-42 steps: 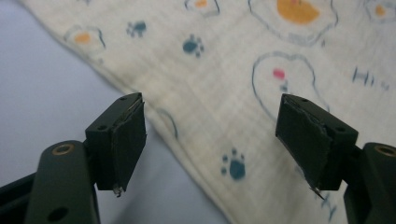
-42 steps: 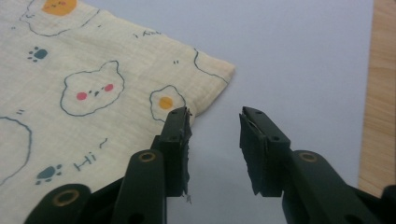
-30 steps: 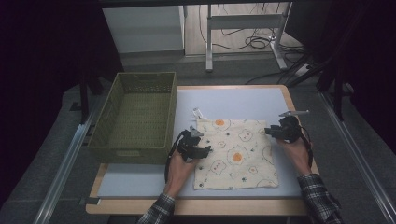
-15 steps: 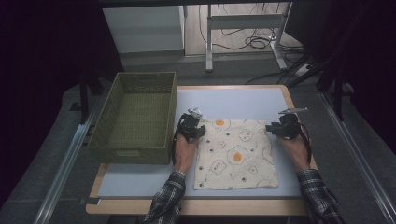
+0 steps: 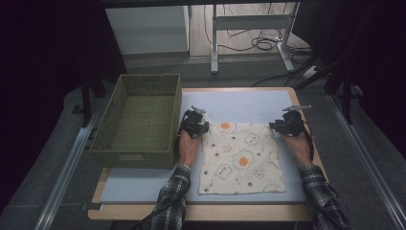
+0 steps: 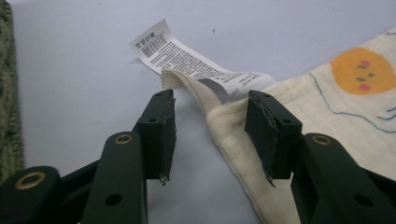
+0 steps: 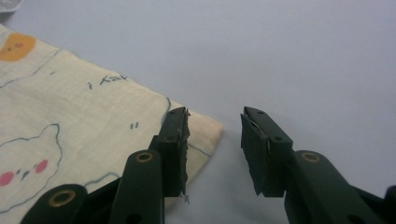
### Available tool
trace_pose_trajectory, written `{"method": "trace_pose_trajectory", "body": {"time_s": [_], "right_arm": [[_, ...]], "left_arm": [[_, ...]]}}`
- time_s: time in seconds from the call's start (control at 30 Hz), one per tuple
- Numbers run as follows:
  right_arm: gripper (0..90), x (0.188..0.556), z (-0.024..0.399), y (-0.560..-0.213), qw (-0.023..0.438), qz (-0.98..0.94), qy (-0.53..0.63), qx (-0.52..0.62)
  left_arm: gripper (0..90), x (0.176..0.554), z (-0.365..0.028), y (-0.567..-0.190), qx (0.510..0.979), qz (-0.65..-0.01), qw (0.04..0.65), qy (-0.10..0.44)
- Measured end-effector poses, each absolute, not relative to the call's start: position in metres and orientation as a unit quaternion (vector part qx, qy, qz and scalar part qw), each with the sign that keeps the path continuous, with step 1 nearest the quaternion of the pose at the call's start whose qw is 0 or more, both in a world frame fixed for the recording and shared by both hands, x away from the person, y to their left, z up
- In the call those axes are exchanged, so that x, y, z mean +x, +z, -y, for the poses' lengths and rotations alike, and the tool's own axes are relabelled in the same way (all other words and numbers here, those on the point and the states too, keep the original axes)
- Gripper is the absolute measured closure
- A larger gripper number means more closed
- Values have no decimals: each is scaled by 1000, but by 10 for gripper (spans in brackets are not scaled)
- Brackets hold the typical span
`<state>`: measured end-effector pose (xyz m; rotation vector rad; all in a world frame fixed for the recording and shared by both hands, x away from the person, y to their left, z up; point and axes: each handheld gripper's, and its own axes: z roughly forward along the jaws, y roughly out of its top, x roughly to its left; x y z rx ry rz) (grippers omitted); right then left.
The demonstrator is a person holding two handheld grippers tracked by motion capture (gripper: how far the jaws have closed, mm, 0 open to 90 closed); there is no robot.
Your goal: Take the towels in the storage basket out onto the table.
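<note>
Both hands have slid up along the one printed cloth [image 5: 242, 158] to its far corners. The left gripper [image 6: 210, 135], its jaws just narrowed, stands half open astride the left far corner, pads not pressing; one white care label [image 6: 187, 58] lies just beyond. The right gripper [image 7: 215, 149] gapes half open at the right far corner. One green basket [image 5: 136, 120] sits left of the cloth.

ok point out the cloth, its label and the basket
cloth [image 5: 242, 160], high view, middle of the printed fabric
label [image 6: 187, 58], left gripper view, printed face of the white tag at the cloth's corner
basket [image 5: 131, 154], high view, near wall
</note>
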<state>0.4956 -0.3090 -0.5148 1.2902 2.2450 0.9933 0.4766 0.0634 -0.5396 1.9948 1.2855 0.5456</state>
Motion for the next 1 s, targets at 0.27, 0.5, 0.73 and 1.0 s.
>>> {"method": "trace_pose_trajectory", "body": {"time_s": [0.27,0.5,0.73,1.0], "right_arm": [[851,498,294,-514,177,-822,322,436],[855,508,296,-498,202,-812,317,447],[853,500,301,-483,204,-805,337,443],[852,467,314,-475,189,-815,350,421]], "left_arm": [[876,477,-59,-537,786,-469,358,185],[879,491,-65,-522,764,-475,381,215],[871,475,-53,-511,773,-450,386,226],[869,443,-50,-502,787,-429,371,243]]}}
